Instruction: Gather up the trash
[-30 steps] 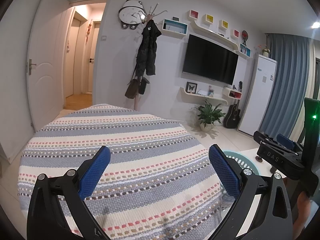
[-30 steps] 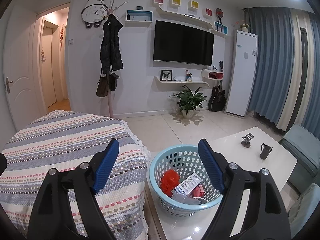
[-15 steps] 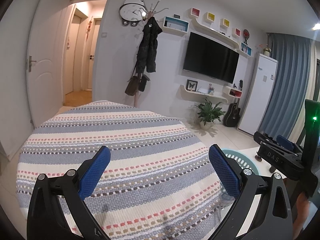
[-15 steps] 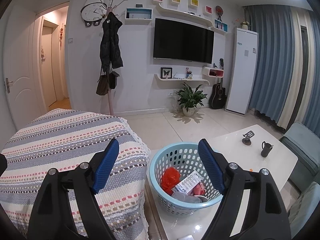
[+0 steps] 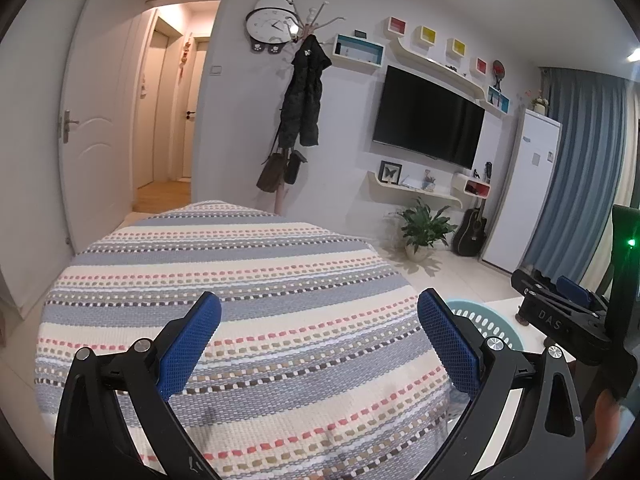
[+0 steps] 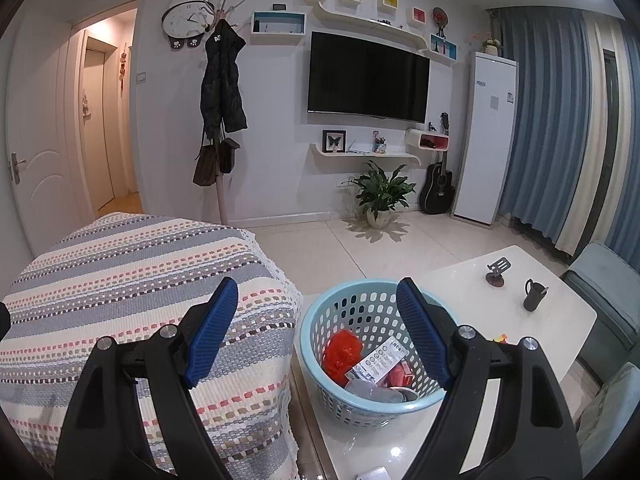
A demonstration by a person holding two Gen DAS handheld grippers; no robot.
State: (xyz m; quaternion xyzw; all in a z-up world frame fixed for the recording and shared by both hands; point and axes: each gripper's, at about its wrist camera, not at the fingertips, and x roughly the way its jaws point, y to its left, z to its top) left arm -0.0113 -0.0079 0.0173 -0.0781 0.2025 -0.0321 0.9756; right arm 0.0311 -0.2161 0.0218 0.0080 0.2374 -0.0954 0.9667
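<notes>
A light blue perforated basket (image 6: 320,332) stands on the white coffee table (image 6: 472,300). It holds a red crumpled wrapper (image 6: 342,354), a white printed packet (image 6: 380,360) and other trash. My right gripper (image 6: 316,328) is open and empty, raised above the basket's near left side. My left gripper (image 5: 318,334) is open and empty above the striped cover (image 5: 240,280). The basket's rim (image 5: 480,320) shows at the right in the left wrist view, with the right gripper's body (image 5: 560,320) beyond it.
The striped cover (image 6: 120,272) drapes a sofa left of the table. A small dark cup (image 6: 534,300) and a phone stand (image 6: 498,272) sit on the table's far side. A grey-blue seat (image 6: 608,292) is at the right. A potted plant (image 6: 380,196) and guitar (image 6: 438,188) stand by the far wall.
Both grippers have risen and pulled back slightly; the views tilt a little upward. Both stay open and empty.
</notes>
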